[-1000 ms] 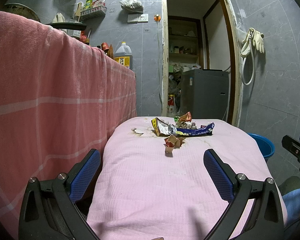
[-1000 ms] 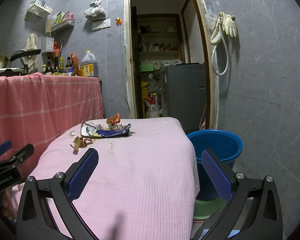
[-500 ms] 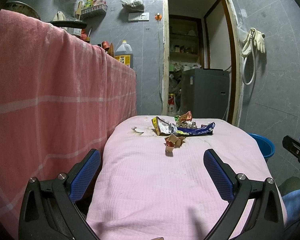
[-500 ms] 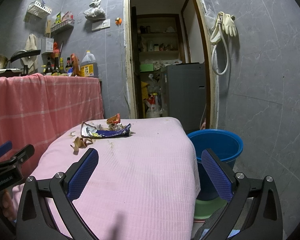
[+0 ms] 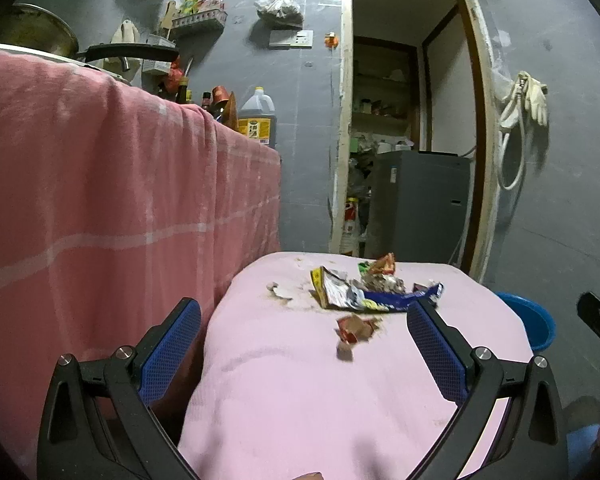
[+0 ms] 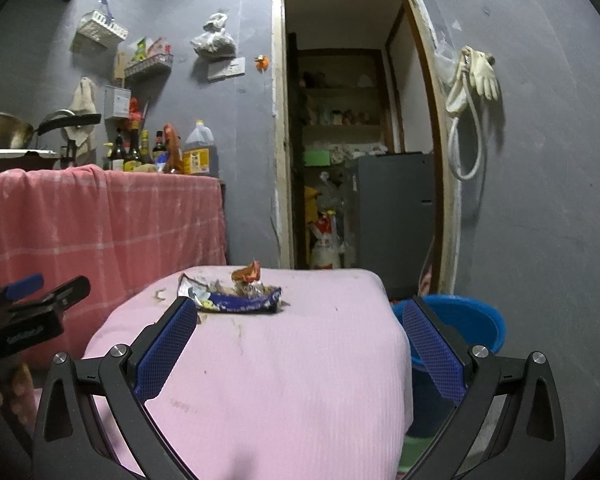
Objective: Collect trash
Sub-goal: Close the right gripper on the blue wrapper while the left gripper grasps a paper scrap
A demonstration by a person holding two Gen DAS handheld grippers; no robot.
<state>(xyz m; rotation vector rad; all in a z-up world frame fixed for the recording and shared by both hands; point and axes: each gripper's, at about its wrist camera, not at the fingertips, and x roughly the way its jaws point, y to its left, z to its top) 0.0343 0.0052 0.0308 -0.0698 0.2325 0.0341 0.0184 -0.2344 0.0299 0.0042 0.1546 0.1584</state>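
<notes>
Trash lies at the far end of a pink-covered table point(image 5: 300, 392) point(image 6: 292, 380). A blue and silver snack wrapper point(image 5: 376, 298) point(image 6: 236, 300) lies flat there, with a crumpled red and green wrapper point(image 5: 380, 268) point(image 6: 247, 276) behind it. A small brown and red scrap point(image 5: 354, 330) sits nearer, and a pale torn bit point(image 5: 280, 290) lies to the left. My left gripper point(image 5: 300, 344) is open over the near table, short of the trash. My right gripper point(image 6: 298, 340) is open too, holding nothing. A blue bucket point(image 6: 460, 324) point(image 5: 528, 320) stands on the floor right of the table.
A counter draped in a pink checked cloth point(image 5: 112, 200) rises on the left, holding bottles and an oil jug point(image 6: 198, 148). An open doorway with a grey appliance point(image 6: 392, 216) is behind the table. A hose and gloves point(image 6: 474, 92) hang on the right wall.
Both grippers have moved forward toward the trash and tilted, so the wrappers look nearer. The jaws of both stay wide apart.
</notes>
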